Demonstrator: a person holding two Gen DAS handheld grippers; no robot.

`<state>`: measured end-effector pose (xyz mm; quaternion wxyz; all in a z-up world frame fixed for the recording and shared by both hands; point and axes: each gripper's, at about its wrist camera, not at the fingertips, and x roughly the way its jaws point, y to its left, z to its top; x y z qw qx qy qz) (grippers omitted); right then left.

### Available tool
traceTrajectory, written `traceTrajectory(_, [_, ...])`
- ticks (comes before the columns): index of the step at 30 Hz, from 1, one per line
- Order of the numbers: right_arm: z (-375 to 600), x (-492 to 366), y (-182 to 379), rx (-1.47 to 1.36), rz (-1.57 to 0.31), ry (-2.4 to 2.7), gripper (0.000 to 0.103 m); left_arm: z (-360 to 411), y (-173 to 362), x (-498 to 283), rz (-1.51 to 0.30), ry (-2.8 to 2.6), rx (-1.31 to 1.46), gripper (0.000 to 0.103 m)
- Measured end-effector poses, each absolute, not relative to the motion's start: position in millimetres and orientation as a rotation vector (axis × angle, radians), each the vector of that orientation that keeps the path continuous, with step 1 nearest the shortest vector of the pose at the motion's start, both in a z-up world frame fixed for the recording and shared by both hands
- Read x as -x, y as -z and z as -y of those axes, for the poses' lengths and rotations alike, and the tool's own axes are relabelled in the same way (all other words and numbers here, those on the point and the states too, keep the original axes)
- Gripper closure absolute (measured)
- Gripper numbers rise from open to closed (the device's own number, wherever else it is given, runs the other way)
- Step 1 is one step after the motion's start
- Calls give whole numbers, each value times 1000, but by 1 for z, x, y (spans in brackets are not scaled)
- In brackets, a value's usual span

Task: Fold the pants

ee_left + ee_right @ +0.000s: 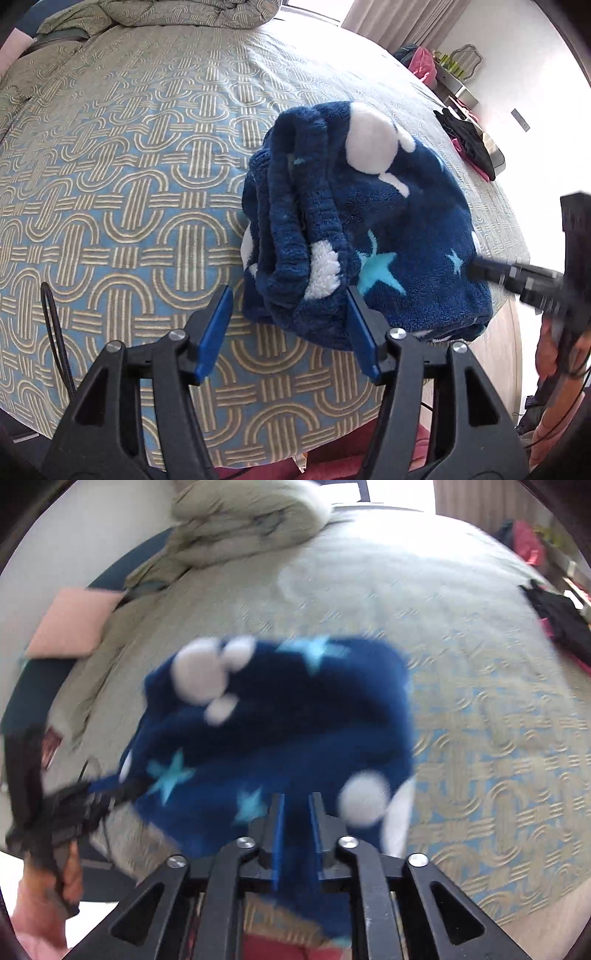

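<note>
The pants (362, 221) are dark blue fleece with white blobs and light blue stars, folded into a thick bundle on the patterned bedspread (122, 177). My left gripper (288, 328) is open, its blue pads on either side of the bundle's near edge. My right gripper (295, 812) has its jaws close together, with blue fleece (280, 720) between the pads; that view is blurred. The right gripper also shows at the right of the left wrist view (476, 267), its tip at the bundle's right edge.
A crumpled duvet (192, 11) lies at the head of the bed. A pink pillow (70, 627) sits at the far left. Dark and pink clothes (469, 144) lie on a stand beyond the bed's right edge. The bed's near edge is just below the bundle.
</note>
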<state>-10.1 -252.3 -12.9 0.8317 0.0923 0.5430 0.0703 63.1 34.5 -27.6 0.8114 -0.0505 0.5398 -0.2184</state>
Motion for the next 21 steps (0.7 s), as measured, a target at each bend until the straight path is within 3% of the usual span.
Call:
traceTrajectory(3, [243,15,37,-91,-1224,-109,80,-36,37,-68,-1220,478,178,37])
traceTrajectory(14, [202,-65,-31,-57,-1077,-279,75,-49,37,-59,-1167,522,243,31])
traceTrajectory(18, [171,-116,-11,-33,-1137,-321,74,-44,41,-63,-1146,548,216,28])
traceTrajectory(21, [153,-160,33,88,-1228,-206,75,-42,54,-71,-1140,576,248,26])
